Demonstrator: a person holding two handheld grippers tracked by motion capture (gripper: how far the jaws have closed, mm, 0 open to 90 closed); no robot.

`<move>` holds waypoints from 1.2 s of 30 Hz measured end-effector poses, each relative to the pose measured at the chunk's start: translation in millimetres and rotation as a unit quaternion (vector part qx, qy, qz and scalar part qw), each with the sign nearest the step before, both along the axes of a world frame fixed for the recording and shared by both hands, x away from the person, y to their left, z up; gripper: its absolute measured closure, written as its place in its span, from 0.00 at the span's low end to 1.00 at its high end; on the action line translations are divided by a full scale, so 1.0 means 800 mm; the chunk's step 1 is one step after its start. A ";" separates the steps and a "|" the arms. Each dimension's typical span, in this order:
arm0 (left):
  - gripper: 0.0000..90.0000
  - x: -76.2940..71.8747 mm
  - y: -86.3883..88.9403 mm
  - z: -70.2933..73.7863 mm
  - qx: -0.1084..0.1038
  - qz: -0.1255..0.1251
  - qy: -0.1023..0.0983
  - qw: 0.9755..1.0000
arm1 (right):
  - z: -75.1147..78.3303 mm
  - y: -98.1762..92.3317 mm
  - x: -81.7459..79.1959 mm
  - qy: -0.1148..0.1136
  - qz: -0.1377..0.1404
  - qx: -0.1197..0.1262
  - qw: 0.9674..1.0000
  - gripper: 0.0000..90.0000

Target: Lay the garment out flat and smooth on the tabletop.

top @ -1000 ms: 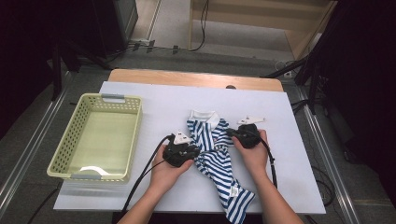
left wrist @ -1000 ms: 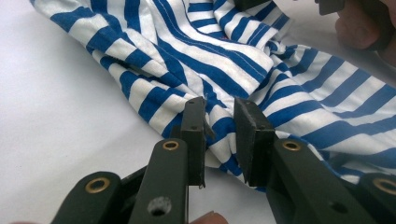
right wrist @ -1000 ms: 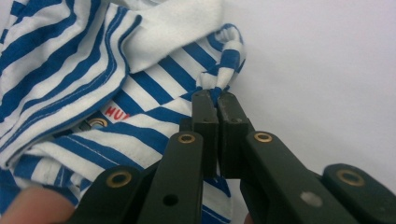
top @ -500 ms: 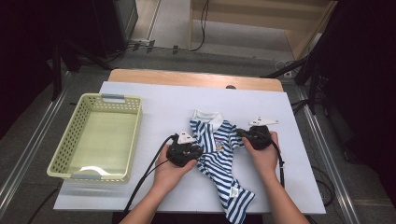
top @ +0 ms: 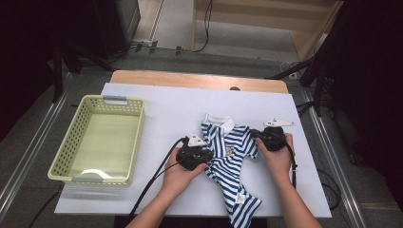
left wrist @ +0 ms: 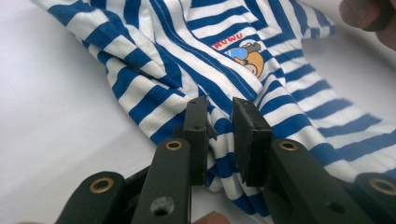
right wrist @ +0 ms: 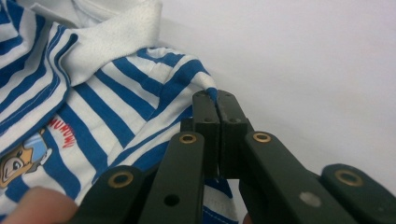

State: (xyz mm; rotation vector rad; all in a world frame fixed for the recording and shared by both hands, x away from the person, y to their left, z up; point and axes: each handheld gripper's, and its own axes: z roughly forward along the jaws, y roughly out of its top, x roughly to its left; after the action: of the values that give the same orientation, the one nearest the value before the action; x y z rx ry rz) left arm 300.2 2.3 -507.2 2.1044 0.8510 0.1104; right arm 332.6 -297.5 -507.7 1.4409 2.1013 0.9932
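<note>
A small blue-and-white striped shirt (top: 229, 159) with a white collar and a cartoon print lies crumpled on the white table top (top: 166, 107). My left gripper (top: 209, 156) is at the shirt's left side. In the left gripper view its jaws (left wrist: 218, 106) pinch a bunched fold of the striped shirt (left wrist: 201, 42). My right gripper (top: 255, 136) is at the shirt's right side, near the collar. In the right gripper view it (right wrist: 217, 95) is shut tight on the edge of the striped cloth (right wrist: 98, 88) just below the collar. A hand holds each gripper.
A pale yellow-green mesh basket (top: 114, 100) stands on the left part of the table, apart from the shirt. A wooden strip (top: 190, 79) runs along the table's far edge. Bare white surface lies right of the right gripper and beyond the collar.
The right gripper has moved to the right with the shirt's edge in it, spreading the upper shirt wider. The left gripper has stayed in place on its fold.
</note>
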 end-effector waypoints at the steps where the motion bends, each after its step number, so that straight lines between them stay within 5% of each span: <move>1: 0.85 0.000 -0.003 0.000 0.002 -0.005 0.000 1.000 | 0.000 -0.003 0.000 -0.001 -0.002 0.000 1.000 0.97; 9: 0.81 -0.004 -0.025 0.001 0.000 -0.024 0.002 1.000 | 0.001 -0.026 -0.004 -0.003 -0.017 -0.003 1.000 0.97; 13: 0.66 0.000 -0.026 0.009 -0.002 -0.009 0.001 1.000 | 0.000 -0.034 -0.007 -0.003 -0.022 -0.002 1.000 0.97; 19: 0.65 0.003 -0.038 0.020 -0.008 -0.005 -0.012 1.000 | -0.005 -0.037 -0.010 -0.008 -0.017 0.005 1.000 0.96; 24: 0.65 0.005 -0.062 0.020 0.006 -0.021 -0.017 1.000 | -0.009 -0.037 -0.013 -0.009 -0.015 0.015 1.000 0.96; 32: 0.66 0.020 -0.085 0.006 0.039 -0.010 -0.015 0.999 | -0.012 -0.038 -0.014 -0.012 -0.013 0.018 1.000 0.96; 36: 0.67 0.018 -0.090 -0.002 0.063 -0.005 -0.030 0.998 | -0.014 -0.039 -0.016 -0.010 -0.012 0.019 1.000 0.96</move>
State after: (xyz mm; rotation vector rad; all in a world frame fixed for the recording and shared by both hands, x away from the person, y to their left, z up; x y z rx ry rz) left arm 314.7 -69.3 -508.9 2.2111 0.8168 0.2274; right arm 319.8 -328.5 -518.9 1.4641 2.0572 1.0388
